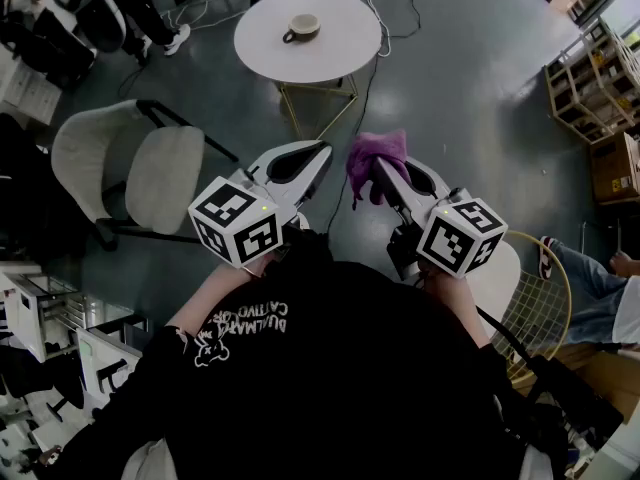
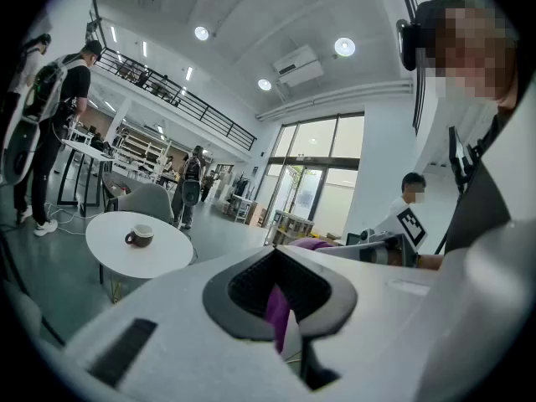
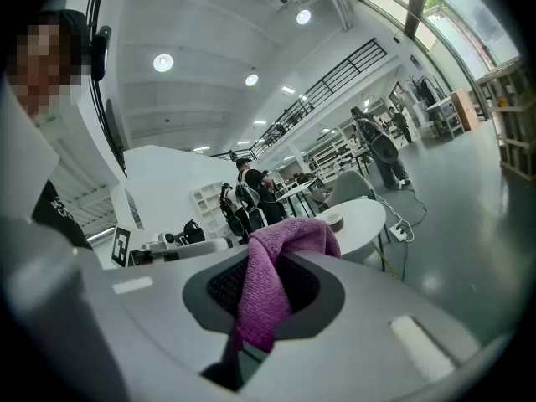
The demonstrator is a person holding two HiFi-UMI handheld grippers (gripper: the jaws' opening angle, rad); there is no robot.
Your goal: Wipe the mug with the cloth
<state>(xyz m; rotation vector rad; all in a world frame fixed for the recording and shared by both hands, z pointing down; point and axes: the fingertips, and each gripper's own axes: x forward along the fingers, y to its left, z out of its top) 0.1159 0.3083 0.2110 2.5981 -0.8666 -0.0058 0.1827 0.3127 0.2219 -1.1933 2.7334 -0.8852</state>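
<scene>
A brown mug (image 1: 301,28) stands on a round white table (image 1: 340,53) some way ahead of me; neither gripper is close to it. My right gripper (image 1: 381,171) is shut on a purple cloth (image 1: 378,154), which bunches over its tips. In the right gripper view the cloth (image 3: 268,283) hangs down between the jaws, with the mug (image 3: 333,220) far beyond. My left gripper (image 1: 322,150) is held level beside the right one, shut and holding nothing. From the left gripper view the mug (image 2: 139,236) sits on the table (image 2: 172,262) at the left, and the cloth (image 2: 311,244) shows at the right.
A pale cushioned chair (image 1: 125,163) stands to the left between me and the table. A wire-frame chair (image 1: 540,303) and a seated person's leg (image 1: 585,268) are at the right. Wooden shelving (image 1: 590,83) lines the far right. Cables (image 1: 395,18) run over the floor by the table.
</scene>
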